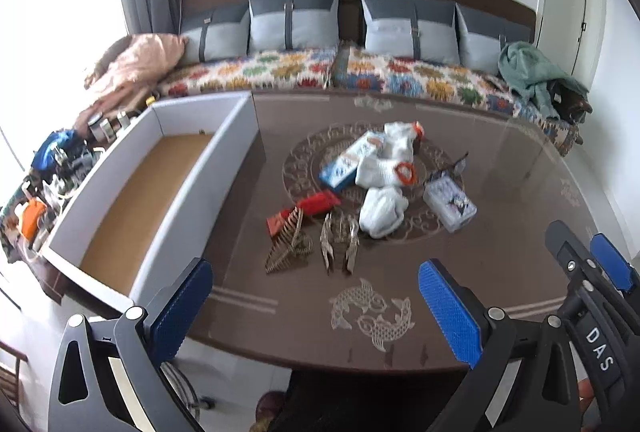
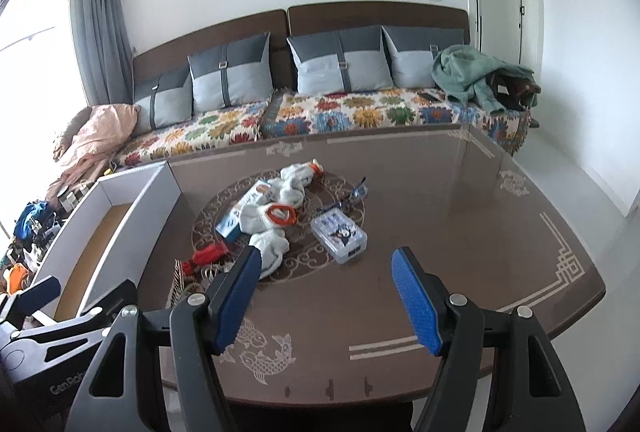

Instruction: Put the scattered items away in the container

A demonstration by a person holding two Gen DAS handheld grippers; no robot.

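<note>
A white cardboard box (image 1: 224, 160) with a brown floor stands empty at the table's left; it also shows in the right wrist view (image 2: 120, 224). Scattered items lie at the table's middle: white socks with orange cuffs (image 1: 384, 168) (image 2: 272, 220), a blue-and-white packet (image 1: 348, 162), a clear plastic case (image 1: 450, 204) (image 2: 340, 236), a red tassel item (image 1: 316, 202) (image 2: 208, 254), and two wooden models (image 1: 290, 244) (image 1: 340, 234). My left gripper (image 1: 316, 296) is open and empty above the table's near edge. My right gripper (image 2: 326, 292) is open and empty, just short of the pile.
The brown glass-topped table (image 2: 440, 232) fills the foreground. A sofa bench (image 2: 320, 116) with grey cushions, a pink blanket and a green cloth runs behind it. Clutter (image 1: 52, 168) sits left of the box. The right gripper shows at the left view's right edge (image 1: 592, 272).
</note>
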